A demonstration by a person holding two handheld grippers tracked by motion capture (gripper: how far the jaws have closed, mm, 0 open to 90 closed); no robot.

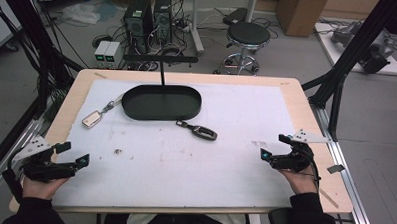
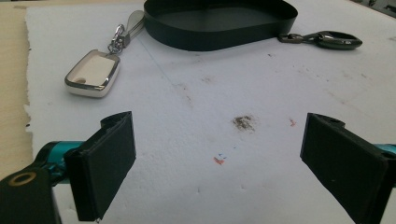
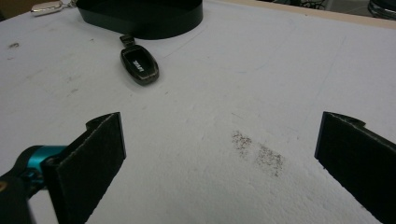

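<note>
Fingers of left gripper (image 1: 75, 153) wide apart, empty; same on right gripper (image 1: 277, 147). I see both low over white sheet (image 1: 185, 156) at near tabletop corners. Silver key fob (image 1: 92, 119) left of black oval tray (image 1: 162, 102), strap end hidden behind tray wall. Dark key fob (image 1: 201, 131) just before tray; its face marking blurred, unreadable.

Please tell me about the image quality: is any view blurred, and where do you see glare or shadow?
High view: sharp enough, evenly lit, the black oval tray dark inside. Left gripper view: the silver key fob shows bright glints on its rim; the near jaws look soft. Right gripper view: the dark key fob is clear, with a faint sheen; the jaws blur slightly.
</note>
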